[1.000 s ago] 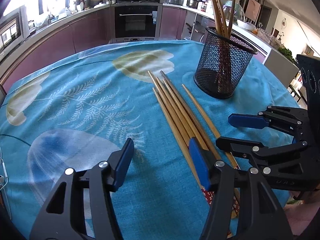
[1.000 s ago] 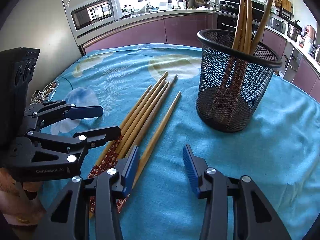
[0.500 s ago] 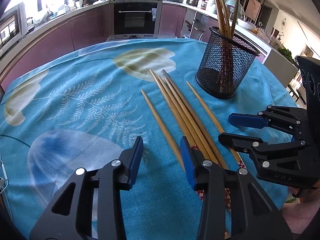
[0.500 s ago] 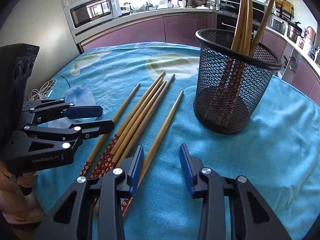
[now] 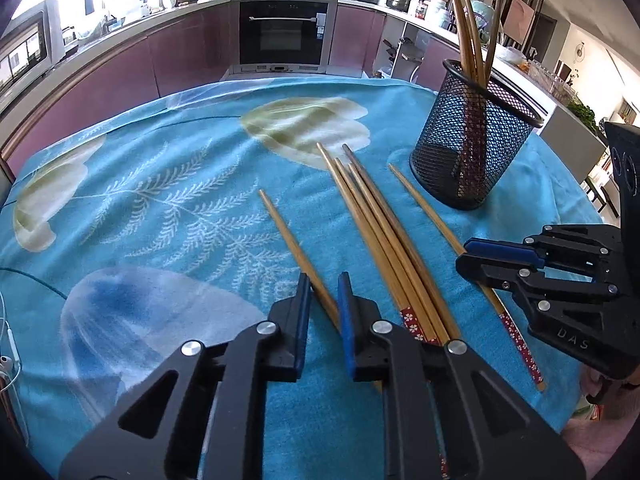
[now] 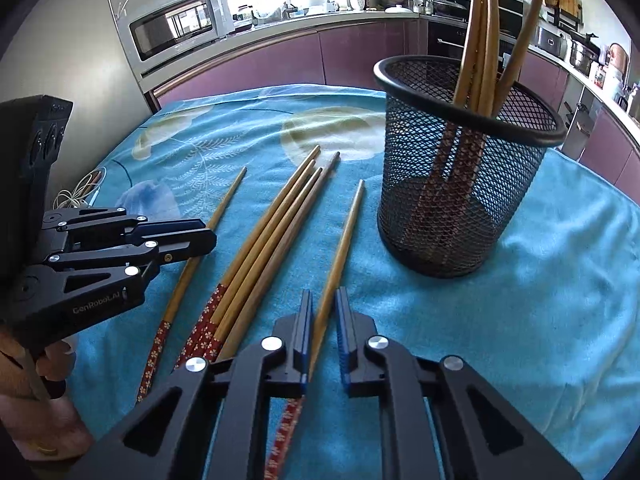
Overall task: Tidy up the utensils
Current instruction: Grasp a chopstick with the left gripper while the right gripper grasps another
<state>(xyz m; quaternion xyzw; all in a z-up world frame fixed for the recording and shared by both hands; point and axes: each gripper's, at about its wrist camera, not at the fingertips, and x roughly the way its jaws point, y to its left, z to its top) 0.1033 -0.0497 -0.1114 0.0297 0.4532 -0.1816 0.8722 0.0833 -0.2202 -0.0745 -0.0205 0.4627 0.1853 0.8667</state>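
On the bench (image 5: 168,184) I have each gripper over its own chopstick. My left gripper (image 5: 323,300) has narrow jaws straddling the leftmost chopstick (image 5: 288,236); my right gripper (image 6: 323,312) likewise brackets the rightmost chopstick (image 6: 340,248). Whether either pinches yet, I cannot tell. Both sticks run lengthwise away from the jaws, tips toward the mesh holder (image 6: 460,200), which stands nearer my right side.
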